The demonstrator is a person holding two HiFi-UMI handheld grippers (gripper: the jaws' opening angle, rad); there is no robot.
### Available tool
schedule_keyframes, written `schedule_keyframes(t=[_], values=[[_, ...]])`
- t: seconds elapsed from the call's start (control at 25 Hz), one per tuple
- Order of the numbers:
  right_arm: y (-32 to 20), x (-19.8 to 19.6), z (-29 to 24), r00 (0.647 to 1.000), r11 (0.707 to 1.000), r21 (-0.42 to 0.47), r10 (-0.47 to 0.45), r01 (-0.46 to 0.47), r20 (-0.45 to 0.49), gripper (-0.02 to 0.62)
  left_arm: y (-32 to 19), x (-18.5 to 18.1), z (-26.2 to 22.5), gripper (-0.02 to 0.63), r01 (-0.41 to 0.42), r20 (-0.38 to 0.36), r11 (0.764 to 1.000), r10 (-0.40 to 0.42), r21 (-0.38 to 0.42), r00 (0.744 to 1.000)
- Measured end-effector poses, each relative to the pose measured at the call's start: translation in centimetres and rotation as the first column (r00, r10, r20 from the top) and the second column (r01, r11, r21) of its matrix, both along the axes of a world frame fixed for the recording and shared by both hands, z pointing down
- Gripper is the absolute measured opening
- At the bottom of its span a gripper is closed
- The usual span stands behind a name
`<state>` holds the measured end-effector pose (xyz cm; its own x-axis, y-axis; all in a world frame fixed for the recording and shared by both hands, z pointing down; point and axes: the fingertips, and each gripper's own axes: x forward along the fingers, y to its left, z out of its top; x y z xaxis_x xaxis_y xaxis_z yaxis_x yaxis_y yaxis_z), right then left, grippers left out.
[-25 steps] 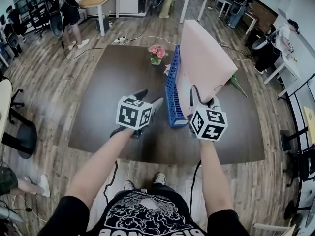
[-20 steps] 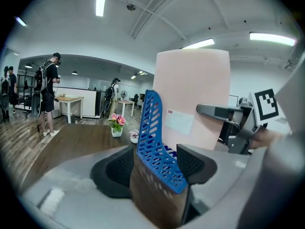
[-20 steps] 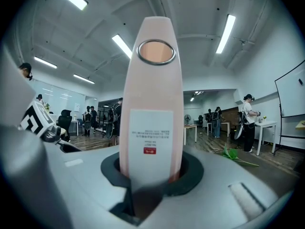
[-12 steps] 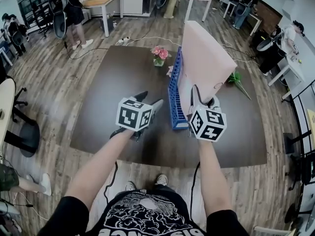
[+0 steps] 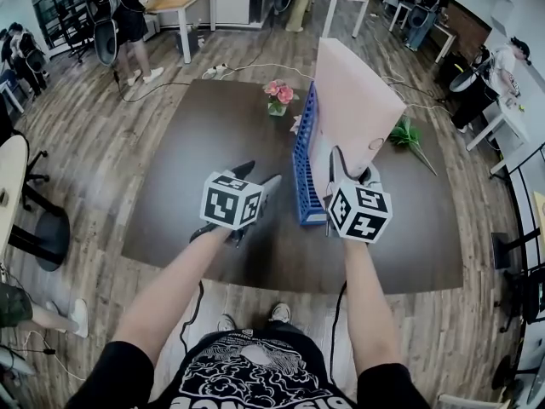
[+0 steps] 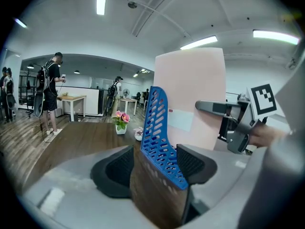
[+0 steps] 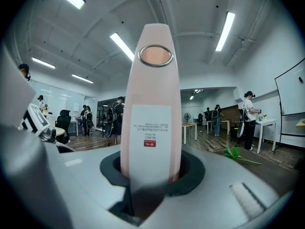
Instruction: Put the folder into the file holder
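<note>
On the left, our left gripper (image 5: 260, 174) hovers low over the brown table (image 5: 196, 143) with its jaws apart and nothing in them. They are lined up on the near end of the blue file holder (image 5: 300, 164) without touching it. Behind the holder stands a small pot of pink flowers (image 5: 278, 93).

Just right of the holder's blue wall, the pink folder (image 5: 353, 100) stands upright with its lower edge down at the holder. We cannot tell whether it is seated on the base yet. Our right gripper (image 5: 352, 169) is clamped on the folder's spine. Its jaws have just eased slightly wider, but the spine sits between them with the pads on it. Farther right, a green sprig (image 5: 407, 135) lies on the table.

We judge the step to be the insertion itself, nearly done. Next we need to settle the folder fully into its slot, perhaps steadying the holder with the free gripper, then let go.

The spine carries a white label (image 7: 150, 128) with a red mark and small print, too small to read.
</note>
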<state>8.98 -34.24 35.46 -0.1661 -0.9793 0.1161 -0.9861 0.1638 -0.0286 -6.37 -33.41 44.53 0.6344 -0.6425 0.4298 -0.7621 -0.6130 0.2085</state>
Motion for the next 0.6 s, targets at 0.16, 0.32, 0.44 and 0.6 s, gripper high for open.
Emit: schedule_keyframes(t=[0.16,0.32,0.44,0.6], values=[[-0.2,0.1,0.3,1.000,1.000,-0.005,-0.001,0.001,-0.005,0.141,-0.1,0.0,0.3,0.281,0.002,0.000,1.000,-0.002,-0.005,1.000],[0.0,0.4,-0.1,1.000,0.999,0.031,0.020,-0.020,0.001,0.101,-0.1,0.1,0.3,0.281,0.000,-0.001,1.000,0.000,-0.004,1.000],[0.2,0.5,-0.8,0.999,0.995,0.091,0.038,-0.038,0.010,0.084,-0.1,-0.1,0.4,0.281,-0.001,0.002,1.000,0.001,-0.006,1.000],[-0.1,0.0,-1.2,0.999,0.991,0.132,0.031,-0.032,0.014,0.083,-0.3,-0.6,0.8,0.281,0.004,0.011,1.000,-0.004,-0.012,1.000]])
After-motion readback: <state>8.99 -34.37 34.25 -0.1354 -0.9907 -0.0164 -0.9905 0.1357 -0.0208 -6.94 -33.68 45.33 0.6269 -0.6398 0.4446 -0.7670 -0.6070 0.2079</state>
